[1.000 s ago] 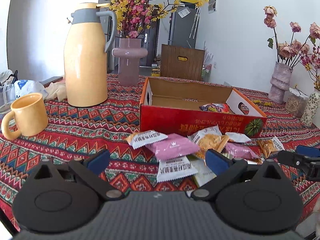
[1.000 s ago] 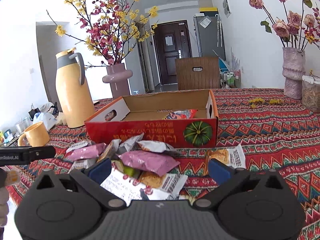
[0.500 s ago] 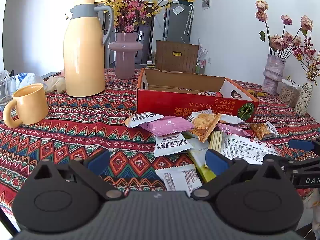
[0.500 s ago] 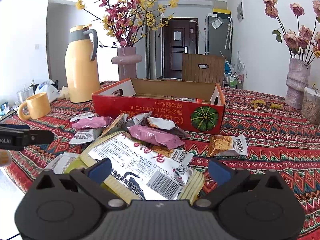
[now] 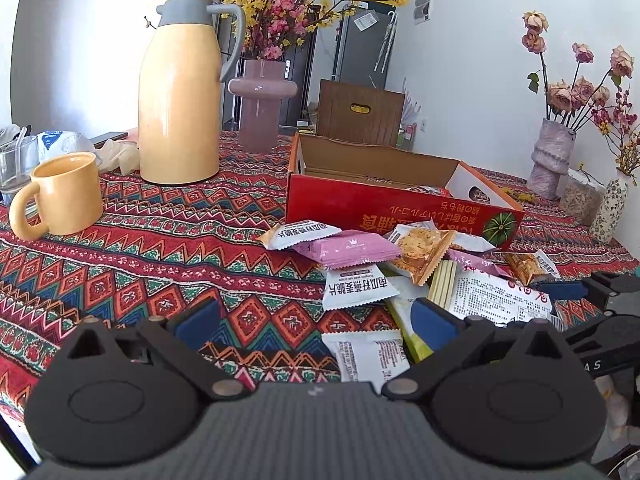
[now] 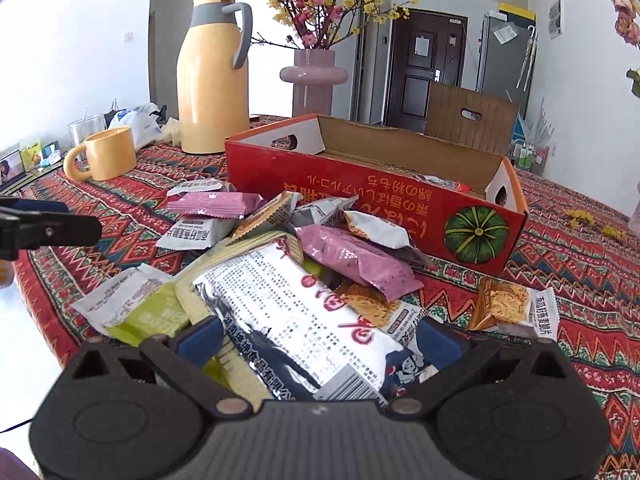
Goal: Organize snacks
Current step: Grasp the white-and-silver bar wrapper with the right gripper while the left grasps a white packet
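A pile of snack packets lies on the patterned tablecloth in front of an open red cardboard box [image 5: 360, 204] [image 6: 360, 184]. A pink packet [image 5: 346, 248] [image 6: 352, 260] and white packets [image 5: 356, 288] lie in the pile. A large silver bag [image 6: 296, 320] lies nearest my right gripper [image 6: 316, 340], which is open just above its near end. My left gripper [image 5: 316, 320] is open and empty, over the pile's near left edge and a small white packet [image 5: 366, 354]. A few packets lie inside the box [image 5: 424, 190].
A yellow thermos [image 5: 180, 96], a yellow mug [image 5: 68, 192] and a pink vase [image 5: 262, 104] stand at the left and back. More vases [image 5: 552, 156] stand at the far right. A lone cracker packet [image 6: 512, 308] lies right of the pile. The table edge is close at the left [image 6: 36, 292].
Both grippers have drawn back and lowered towards the near side of the pile. The large silver bag now fills the space in front of my right gripper. Nothing has been grasped.
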Demonstrator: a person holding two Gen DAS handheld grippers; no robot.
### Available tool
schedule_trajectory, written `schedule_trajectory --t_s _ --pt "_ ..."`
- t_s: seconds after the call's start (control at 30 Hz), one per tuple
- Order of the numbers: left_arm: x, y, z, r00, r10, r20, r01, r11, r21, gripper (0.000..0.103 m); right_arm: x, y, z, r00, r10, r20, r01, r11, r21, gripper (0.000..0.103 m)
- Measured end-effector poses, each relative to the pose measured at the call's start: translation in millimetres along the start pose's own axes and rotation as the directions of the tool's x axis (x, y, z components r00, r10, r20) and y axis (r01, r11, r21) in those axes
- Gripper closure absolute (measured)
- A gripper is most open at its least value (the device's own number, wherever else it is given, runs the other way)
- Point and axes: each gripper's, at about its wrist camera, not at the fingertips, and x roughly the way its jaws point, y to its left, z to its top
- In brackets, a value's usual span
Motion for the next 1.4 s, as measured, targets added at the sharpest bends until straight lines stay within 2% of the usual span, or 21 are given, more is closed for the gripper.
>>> schedule_trajectory --t_s 0.17,0.3,0.5,0.6,0.77,0.9,1.07,1.2,1.27,1.33,1.4 --pt "1.2 1.8 -1.3 1.0 -0.002 -0.005 0.002 1.0 -0.003 0.0 1.1 -2.3 -4.5 1.0 0.008 0.018 -0.009 1.0 0.03 0.005" --pt "4.3 2.4 -1.9 1.0 0.001 -0.015 -0.001 1.0 -0.011 0.0 -8.0 -5.0 -9.4 0.999 -0.001 0.04 -0.001 0.998 0.055 0.023" --pt "6.9 1.2 -1.8 1.0 0.004 -0.026 -0.004 1.0 -0.013 0.0 -18.2 -10.4 -17.7 0.998 -0.041 0.051 0.036 0.993 0.11 0.045" --pt "6.7 0.7 -1.7 1.0 0.005 -0.026 -0.005 1.0 -0.011 0.0 -22.7 -10.9 -21.2 0.996 -0.06 0.064 0.05 0.987 0.154 0.051" --pt "8.4 1.2 -1.5 0.999 0.008 -0.031 -0.009 1.0 -0.015 0.0 -30.6 -10.0 -22.7 0.994 -0.065 0.091 0.046 0.979 0.198 0.048" --pt "8.4 1.5 -1.2 0.999 0.007 -0.032 -0.007 1.0 -0.016 0.0 -29.8 -4.8 -14.4 0.994 -0.054 0.092 0.04 0.988 0.148 0.033" --pt "8.2 2.8 -1.2 0.999 0.006 -0.032 -0.006 1.0 -0.018 0.0 -17.2 4.6 -12.0 0.999 -0.031 0.026 0.029 0.998 0.059 0.033" --pt "9.1 4.8 -2.0 0.999 0.007 -0.034 -0.008 1.0 -0.023 0.0 -16.2 4.2 -15.0 1.0 -0.014 0.016 0.013 0.999 0.052 0.033" --pt "9.4 4.9 -2.2 0.999 0.005 -0.036 -0.006 1.0 -0.023 0.0 -17.1 3.0 -17.5 1.0 -0.008 0.015 0.007 0.998 0.055 0.034" --pt "9.4 4.5 -2.6 0.999 0.004 -0.037 -0.005 1.0 -0.022 0.0 -18.6 1.9 -19.4 1.0 0.012 0.017 -0.014 0.998 0.063 0.042" --pt "9.5 3.7 -2.9 0.999 0.004 -0.039 -0.005 1.0 -0.023 0.0 -19.7 -0.3 -20.6 0.999 0.048 0.015 -0.05 0.995 0.088 0.06"
